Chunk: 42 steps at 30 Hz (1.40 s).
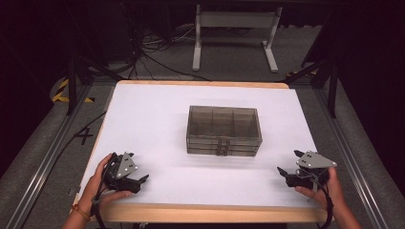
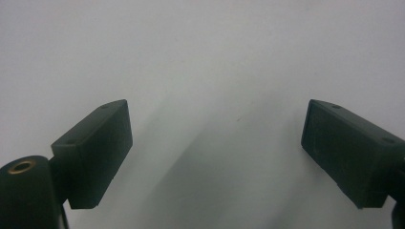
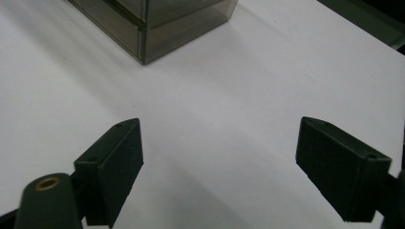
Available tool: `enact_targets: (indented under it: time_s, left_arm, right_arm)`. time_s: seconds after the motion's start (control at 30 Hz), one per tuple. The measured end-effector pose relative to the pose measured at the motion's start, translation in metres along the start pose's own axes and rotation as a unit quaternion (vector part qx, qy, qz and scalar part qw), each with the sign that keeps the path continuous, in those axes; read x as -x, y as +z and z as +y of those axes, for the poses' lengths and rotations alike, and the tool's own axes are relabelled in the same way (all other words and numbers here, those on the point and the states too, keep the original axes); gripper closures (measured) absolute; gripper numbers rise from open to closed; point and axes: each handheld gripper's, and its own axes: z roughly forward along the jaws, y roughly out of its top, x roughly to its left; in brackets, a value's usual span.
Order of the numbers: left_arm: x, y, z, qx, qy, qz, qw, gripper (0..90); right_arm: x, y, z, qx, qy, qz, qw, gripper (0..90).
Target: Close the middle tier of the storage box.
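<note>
At the lower left of the high view the left tongs [image 1: 142,180] rest on the white worktop [image 1: 153,119], released, with nothing between the jaws; the left gripper view shows the two black jaws spread wide over bare white surface. At the lower right the right tongs [image 1: 287,164] sit the same way, jaws parted and empty, each held by a hand at the near wooden edge. In the right gripper view the jaws stand wide apart, and a corner of the box [image 3: 157,24] shows at the upper left of the frame, well apart from them.

Farther in, at the centre of the high view, the smoky see-through box [image 1: 223,130] stands closed on the worktop, dividers visible through its lid and a small clasp [image 1: 221,147] at the middle of its near face. It looks like thin rigid plastic: probably light, stiff, smooth enough to slip, and liable to crack if squeezed hard. A fair hold would be across the short end walls with one tongs steadying, or at the lid's near lip beside the clasp
</note>
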Motion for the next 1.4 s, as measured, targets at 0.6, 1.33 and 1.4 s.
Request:
enact_targets:
  time_s: [0.6, 1.33, 1.4]
  left_arm:
    - [-0.019, -0.013, -0.032, 0.056, -0.08, -0.005, 0.9952, 9.6]
    - [-0.036, -0.026, -0.05, 0.15, -0.183, -0.018, 0.9714, 9.1]
    - [-0.036, -0.026, -0.05, 0.149, -0.18, -0.016, 0.9722, 9.1]
  right_arm:
    - [0.012, -0.001, -0.032, 0.028, 0.092, -0.038, 0.9947, 13.4]
    - [0.026, -0.004, -0.047, 0.066, 0.174, -0.043, 0.9815, 11.3]
    - [0.026, -0.004, -0.047, 0.061, 0.173, -0.042, 0.9821, 11.3]
